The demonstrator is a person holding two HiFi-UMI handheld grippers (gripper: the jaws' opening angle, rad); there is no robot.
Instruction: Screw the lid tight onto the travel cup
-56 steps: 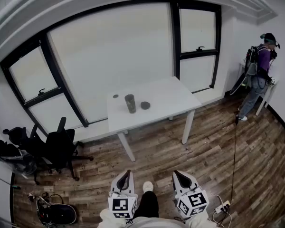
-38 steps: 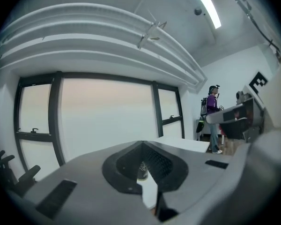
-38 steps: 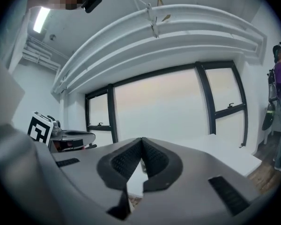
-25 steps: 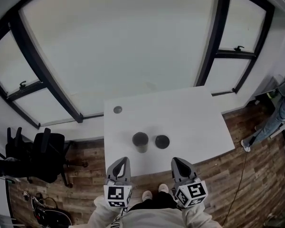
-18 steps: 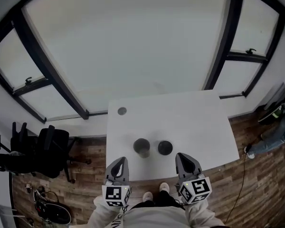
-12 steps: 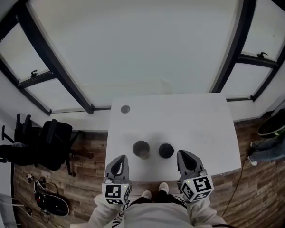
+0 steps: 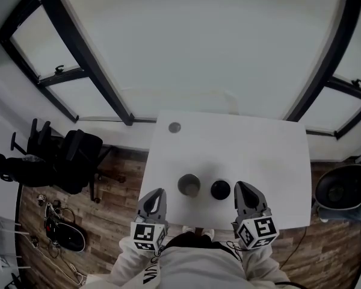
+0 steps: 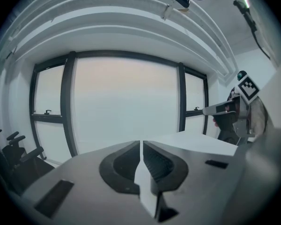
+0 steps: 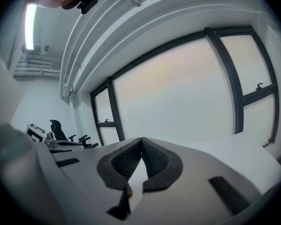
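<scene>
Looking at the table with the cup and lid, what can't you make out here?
- Dark cylindrical travel cup, head view: too small to show threads or contents.
- Round dark lid, head view: too small to tell which face is up.
- Small round disc on the white table, head view: too small to identify.
- Gripper views: cup and lid unseen; the shut left gripper and right gripper fill the lower frame.

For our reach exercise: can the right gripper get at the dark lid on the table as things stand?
Probably yes: the lid lies just left of the right gripper, only bare table between; its shut jaws must open first.
</scene>
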